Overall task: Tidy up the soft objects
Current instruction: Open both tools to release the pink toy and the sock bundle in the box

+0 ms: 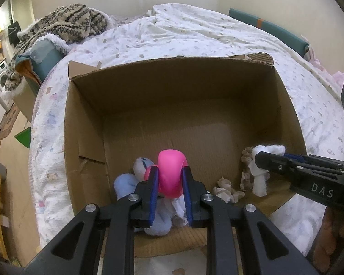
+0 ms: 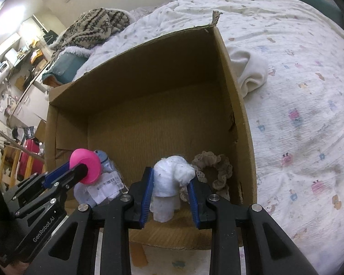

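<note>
Soft objects are being gathered into a cardboard box (image 1: 84, 123) that sits on the bed (image 1: 195, 34), its open top facing both cameras. Largest first: a white fleece bundle (image 2: 250, 68) lies on the bed just outside the box's right wall, not yet collected. Inside, near the front wall, a pale blue plush (image 1: 126, 185) rests at the left, and a beige lace scrunchie (image 2: 220, 167) rests at the right. A white rolled cloth (image 2: 172, 178) stands roughly upright, its long axis vertical, and the right claw (image 2: 169, 192) is clenched on its sides, low over the box floor beside the scrunchie. The left claw (image 1: 169, 183) grasps a pink ring (image 1: 172, 171) edge-on, directly above the blue plush.

Judgement: both held items are already inside the box's footprint, so release appears to be the step in hand. The right claw is nearer the fleece bundle, which lies to its right beyond the wall.
</note>
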Motion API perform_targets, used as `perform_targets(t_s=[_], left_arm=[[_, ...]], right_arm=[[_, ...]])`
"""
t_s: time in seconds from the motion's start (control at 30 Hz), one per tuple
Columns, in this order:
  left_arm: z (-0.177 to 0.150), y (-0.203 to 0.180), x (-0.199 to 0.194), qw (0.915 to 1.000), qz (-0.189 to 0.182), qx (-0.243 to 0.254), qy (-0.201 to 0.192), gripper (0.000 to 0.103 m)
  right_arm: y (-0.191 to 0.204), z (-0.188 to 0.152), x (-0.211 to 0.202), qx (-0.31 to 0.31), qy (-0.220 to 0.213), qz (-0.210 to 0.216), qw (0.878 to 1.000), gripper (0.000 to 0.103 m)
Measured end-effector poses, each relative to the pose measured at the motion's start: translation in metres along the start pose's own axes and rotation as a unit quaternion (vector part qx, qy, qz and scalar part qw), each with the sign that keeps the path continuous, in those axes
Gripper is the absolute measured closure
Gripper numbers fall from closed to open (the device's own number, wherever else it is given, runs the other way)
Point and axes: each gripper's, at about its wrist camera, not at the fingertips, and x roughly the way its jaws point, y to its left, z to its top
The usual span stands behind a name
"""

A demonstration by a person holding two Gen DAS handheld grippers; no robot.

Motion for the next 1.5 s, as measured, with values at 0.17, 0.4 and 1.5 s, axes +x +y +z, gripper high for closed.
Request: perform_targets(t_s=[0.17,0.4,1.5], left_arm=[[-0.001,-0.003,-0.002,1.0,0.0,0.006,-0.002,0.084],[-0.001,-0.003,-0.007,1.0,0.003,0.003,-0.007,0.053],[-0.009,0.013,-0.031,0.9993,0.018,-0.03,-0.014,0.039]], right_arm=[[0.002,0.0,0.0,-0.001,0.0,0.0,1.0,0.073],[0.001,0.0,-0.001,-0.001,-0.003,0.003,1.0,0.073],[0.0,-0.003,-0.025,0.017,-0.04,0.014,0.999,0.033]])
